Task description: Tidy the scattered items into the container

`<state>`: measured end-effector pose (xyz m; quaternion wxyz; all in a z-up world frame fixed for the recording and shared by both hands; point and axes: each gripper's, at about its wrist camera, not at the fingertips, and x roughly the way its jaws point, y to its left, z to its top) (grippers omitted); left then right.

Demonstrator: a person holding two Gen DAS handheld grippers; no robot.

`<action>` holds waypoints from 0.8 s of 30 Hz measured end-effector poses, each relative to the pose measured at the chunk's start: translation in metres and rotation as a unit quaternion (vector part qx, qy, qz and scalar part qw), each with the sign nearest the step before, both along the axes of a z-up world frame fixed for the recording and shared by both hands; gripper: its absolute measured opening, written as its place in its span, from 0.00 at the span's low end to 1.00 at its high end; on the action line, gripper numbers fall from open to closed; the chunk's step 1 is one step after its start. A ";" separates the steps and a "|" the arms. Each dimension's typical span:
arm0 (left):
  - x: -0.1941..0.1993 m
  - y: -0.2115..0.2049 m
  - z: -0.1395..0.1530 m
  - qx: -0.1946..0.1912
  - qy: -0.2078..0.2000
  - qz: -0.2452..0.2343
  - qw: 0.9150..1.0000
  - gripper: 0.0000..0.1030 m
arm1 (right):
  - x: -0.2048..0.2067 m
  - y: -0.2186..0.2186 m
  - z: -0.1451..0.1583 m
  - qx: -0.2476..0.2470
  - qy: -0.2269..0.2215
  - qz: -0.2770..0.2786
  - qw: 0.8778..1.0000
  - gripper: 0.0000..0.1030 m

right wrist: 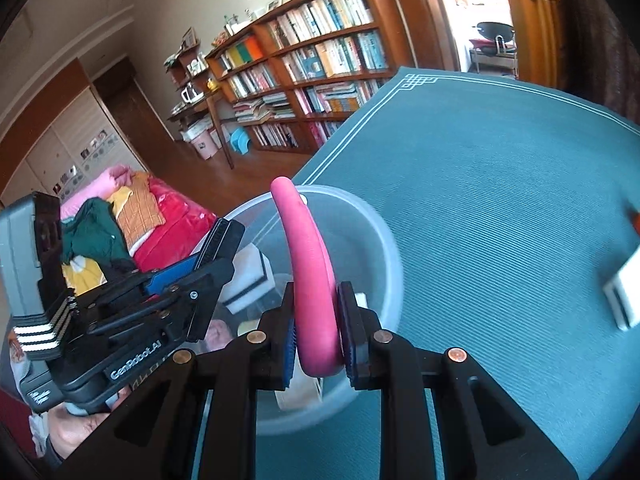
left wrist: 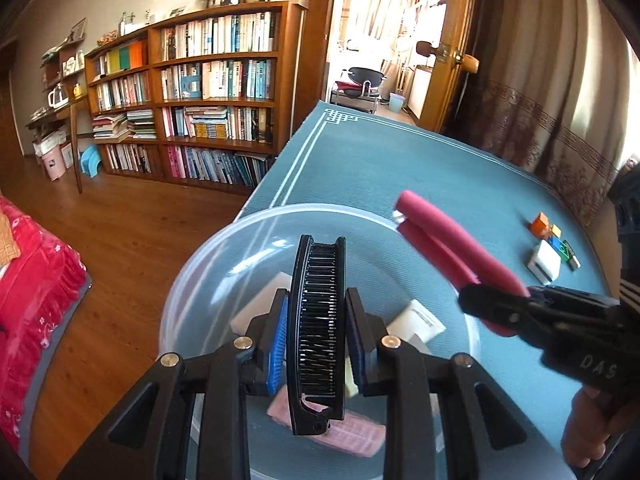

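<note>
- Clear plastic container (left wrist: 188,280) near the worktop (left wrist: 400,160) edge, already holding several things: white packets or blocks (left wrist: 416,320), a pink flat item (left wrist: 360,436), something pale under the left fingers.
- Left hand-held gripper (left wrist: 316,336) clamped on a black folding comb (left wrist: 318,320), poised over the container's middle; not yet let go.
- Right hand-held gripper (right wrist: 318,328) clamped on red-handled pliers (right wrist: 308,272), handles pointing out over the container rim; also not yet dropped.
- Judged well along: some items in, two more held above the opening.
- Left to collect on the teal worktop: a white block (left wrist: 544,262) and a cluster of small coloured blocks (left wrist: 554,236), well apart from the container on the far right side.
- Left wrist view alone gives: comb teeth and hinge, both pliers handles with a white tip between them, the full leftover cluster, and part of a person's hand (left wrist: 584,428) under the right tool.
- Right wrist view alone gives: the left tool's body from the side over the container (right wrist: 380,232), a striped white box (right wrist: 248,276) inside, a bed piled with clothes (right wrist: 120,216) beyond; leftovers reduced to a white block (right wrist: 626,292) and a red sliver at the frame edge.
- Pliers' metal nose hidden in both views.
</note>
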<state>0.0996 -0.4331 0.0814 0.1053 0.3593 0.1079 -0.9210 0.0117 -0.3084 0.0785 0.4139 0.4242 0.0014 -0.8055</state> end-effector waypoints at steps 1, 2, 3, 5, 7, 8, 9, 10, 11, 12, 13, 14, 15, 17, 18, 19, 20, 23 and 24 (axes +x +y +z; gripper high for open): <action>0.000 -0.002 -0.001 0.001 0.001 0.001 1.000 0.29 | -0.002 -0.005 -0.001 0.005 0.002 0.000 1.000 0.20; 0.000 -0.004 -0.001 0.001 0.001 0.002 1.000 0.29 | -0.004 -0.010 -0.002 0.009 0.003 -0.001 1.000 0.20; 0.000 -0.006 -0.001 0.002 0.001 0.004 1.000 0.29 | -0.006 -0.013 -0.003 0.012 0.006 -0.006 1.000 0.20; -0.001 -0.009 -0.003 0.003 0.001 0.007 1.000 0.29 | -0.009 -0.020 -0.004 0.020 0.013 -0.006 1.000 0.20; -0.001 -0.012 -0.004 0.005 -0.001 0.009 1.000 0.30 | -0.011 -0.024 -0.005 0.028 0.022 -0.006 0.999 0.21; -0.001 -0.013 -0.004 0.005 0.000 0.011 1.000 0.30 | -0.012 -0.026 -0.005 0.030 0.024 -0.007 0.999 0.21; -0.001 -0.014 -0.004 0.005 -0.001 0.012 1.000 0.30 | -0.012 -0.027 -0.005 0.031 0.024 -0.009 0.999 0.21; -0.002 -0.015 -0.005 0.007 -0.002 0.012 1.000 0.30 | -0.012 -0.028 -0.006 0.033 0.023 -0.010 0.999 0.21; -0.002 -0.016 -0.006 0.009 -0.003 0.012 1.000 0.30 | -0.014 -0.029 -0.008 0.034 0.020 -0.010 0.999 0.22; -0.003 -0.017 -0.007 0.011 -0.005 0.012 1.000 0.30 | -0.014 -0.030 -0.008 0.034 0.018 -0.010 0.999 0.23; -0.003 -0.018 -0.007 0.013 -0.005 0.012 1.000 0.30 | -0.015 -0.032 -0.008 0.034 0.016 -0.010 0.999 0.29; -0.003 -0.019 -0.007 0.015 -0.006 0.013 1.000 0.31 | -0.015 -0.031 -0.008 0.032 0.015 -0.010 0.999 0.34; -0.003 -0.019 -0.007 0.016 -0.006 0.013 1.000 0.36 | -0.016 -0.031 -0.008 0.030 0.015 -0.011 0.999 0.42; -0.002 -0.020 -0.006 0.017 -0.003 0.017 1.000 0.52 | -0.016 -0.028 -0.007 0.023 0.015 -0.009 1.000 0.43; -0.001 -0.019 -0.006 0.016 -0.001 0.019 1.000 0.63 | -0.015 -0.028 -0.007 0.021 0.016 -0.008 1.000 0.43; 0.000 -0.018 -0.005 0.014 0.002 0.020 1.000 0.66 | -0.014 -0.027 -0.006 0.020 0.017 -0.008 1.000 0.43; 0.001 -0.017 -0.004 0.010 0.003 0.022 1.000 0.69 | -0.013 -0.026 -0.005 0.018 0.019 -0.008 1.000 0.43; 0.001 -0.015 -0.003 0.010 0.000 0.023 1.000 0.72 | -0.011 -0.025 -0.004 0.016 0.019 -0.009 1.000 0.43; 0.000 -0.015 -0.003 0.009 -0.001 0.025 1.000 0.74 | -0.010 -0.024 -0.003 0.014 0.019 -0.010 1.000 0.43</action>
